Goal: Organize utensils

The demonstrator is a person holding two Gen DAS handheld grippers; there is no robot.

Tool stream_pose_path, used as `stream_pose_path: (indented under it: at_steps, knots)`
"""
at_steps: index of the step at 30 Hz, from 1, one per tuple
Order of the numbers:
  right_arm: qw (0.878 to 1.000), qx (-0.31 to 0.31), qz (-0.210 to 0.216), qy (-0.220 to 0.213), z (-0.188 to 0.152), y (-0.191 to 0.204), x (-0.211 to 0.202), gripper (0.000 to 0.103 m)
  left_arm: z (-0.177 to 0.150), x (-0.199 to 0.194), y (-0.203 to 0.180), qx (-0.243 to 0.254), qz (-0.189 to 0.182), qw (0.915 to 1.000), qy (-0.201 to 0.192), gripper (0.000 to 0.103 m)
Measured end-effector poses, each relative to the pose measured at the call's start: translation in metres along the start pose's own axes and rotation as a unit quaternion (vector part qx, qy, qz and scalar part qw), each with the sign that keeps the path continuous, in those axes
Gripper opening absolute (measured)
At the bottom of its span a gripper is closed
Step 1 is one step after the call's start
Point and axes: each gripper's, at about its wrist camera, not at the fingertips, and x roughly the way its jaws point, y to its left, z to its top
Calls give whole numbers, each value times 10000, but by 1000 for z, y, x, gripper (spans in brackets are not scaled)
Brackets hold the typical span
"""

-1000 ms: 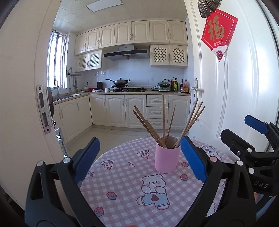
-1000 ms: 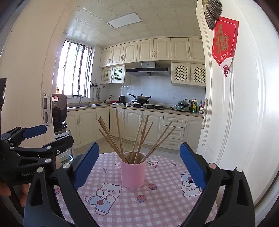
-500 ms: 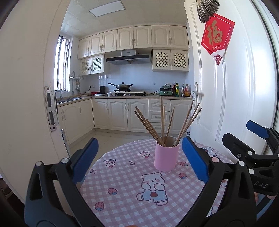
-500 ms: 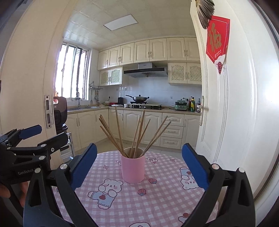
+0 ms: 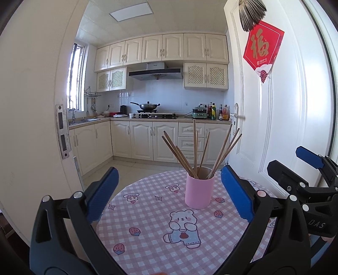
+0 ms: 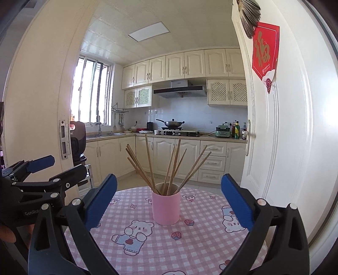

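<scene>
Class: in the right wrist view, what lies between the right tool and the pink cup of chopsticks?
Only bare checked tablecloth with a printed bear lies between the open right tool and the pink cup of chopsticks.

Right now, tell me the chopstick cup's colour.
Plain pink cup; the right wrist view shows it best.

Both views are tilted upward against a second ago: more ceiling is taken in, and the ceiling light panel (image 5: 131, 13) is now seen whole in the left wrist view. The pink cup (image 5: 199, 187) with its chopsticks (image 5: 195, 148) is placed lower and smaller in both views, so both grippers are drawn back from it. In the left wrist view, more of the checked tablecloth (image 5: 152, 213) is shown before the cup.
</scene>
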Motion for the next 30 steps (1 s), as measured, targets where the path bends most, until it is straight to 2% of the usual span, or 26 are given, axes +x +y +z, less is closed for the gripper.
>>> stream_pose_path:
  at_steps: [30]
  knots:
    - [9999, 80, 119, 18, -3, 1, 2, 95, -1, -6, 1, 26, 102, 9999, -105, 95]
